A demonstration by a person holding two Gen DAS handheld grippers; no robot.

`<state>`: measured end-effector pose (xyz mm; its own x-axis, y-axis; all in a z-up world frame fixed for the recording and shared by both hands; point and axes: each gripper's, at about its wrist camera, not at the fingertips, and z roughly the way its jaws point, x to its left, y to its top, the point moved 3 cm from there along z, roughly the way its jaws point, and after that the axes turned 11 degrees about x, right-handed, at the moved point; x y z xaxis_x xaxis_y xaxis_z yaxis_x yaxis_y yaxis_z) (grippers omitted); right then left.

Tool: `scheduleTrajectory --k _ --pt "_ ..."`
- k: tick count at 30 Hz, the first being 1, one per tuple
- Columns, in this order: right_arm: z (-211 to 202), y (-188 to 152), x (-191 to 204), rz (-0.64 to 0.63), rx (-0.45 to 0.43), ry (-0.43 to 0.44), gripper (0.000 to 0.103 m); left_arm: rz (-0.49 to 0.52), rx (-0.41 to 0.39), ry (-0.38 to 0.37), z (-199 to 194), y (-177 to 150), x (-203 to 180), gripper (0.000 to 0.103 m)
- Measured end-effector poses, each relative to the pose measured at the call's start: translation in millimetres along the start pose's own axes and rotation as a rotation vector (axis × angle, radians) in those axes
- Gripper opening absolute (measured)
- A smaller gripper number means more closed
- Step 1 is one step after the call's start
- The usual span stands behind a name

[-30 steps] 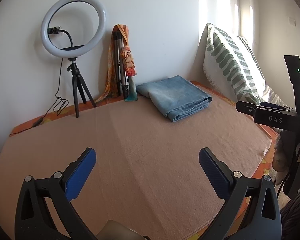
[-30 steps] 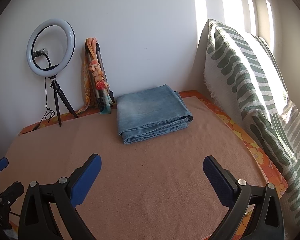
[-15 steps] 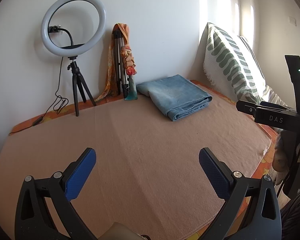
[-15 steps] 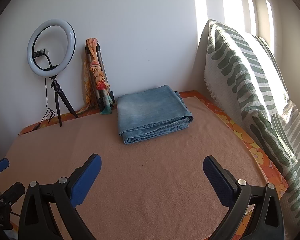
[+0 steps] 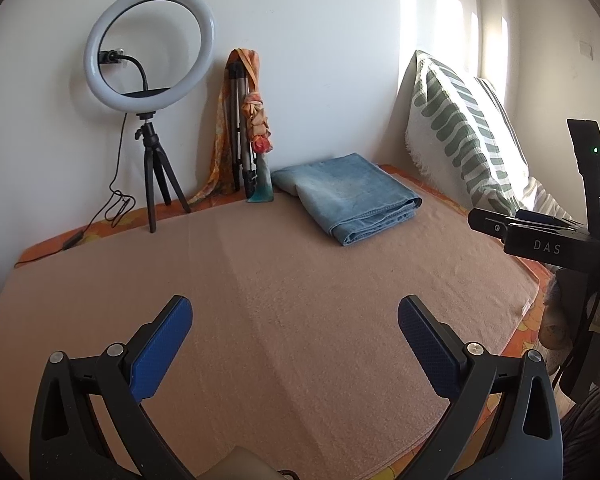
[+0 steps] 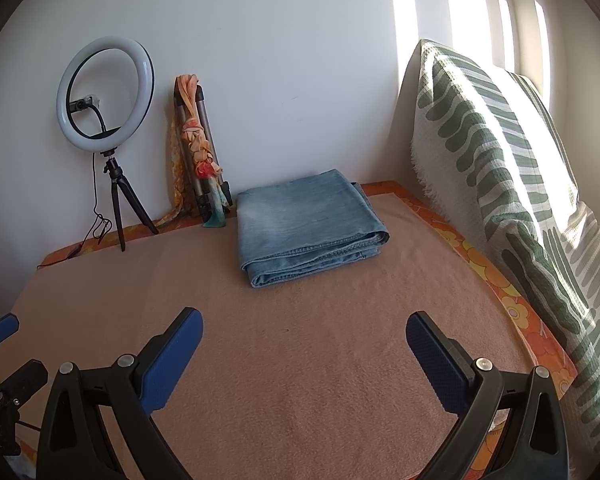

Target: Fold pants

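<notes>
Light blue denim pants lie folded in a flat rectangular stack at the far side of the tan blanket, near the wall; they also show in the right wrist view. My left gripper is open and empty, low over the near part of the blanket, well short of the pants. My right gripper is open and empty too, also near the front edge. The right gripper's body shows at the right edge of the left wrist view.
A ring light on a small tripod stands at the back left with its cable trailing. A folded tripod draped with an orange scarf leans on the wall. A green-striped white pillow stands along the right side. The blanket's orange flowered edge runs beside it.
</notes>
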<state>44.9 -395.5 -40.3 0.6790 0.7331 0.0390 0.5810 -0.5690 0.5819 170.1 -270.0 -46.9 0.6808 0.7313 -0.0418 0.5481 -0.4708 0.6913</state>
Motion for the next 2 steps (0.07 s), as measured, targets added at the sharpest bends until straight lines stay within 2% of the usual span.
scheduleTrajectory --k 2 --pt "3.0 0.1 0.2 -0.001 0.005 0.001 0.103 -0.003 0.003 -0.006 -0.8 1.7 0.7 0.102"
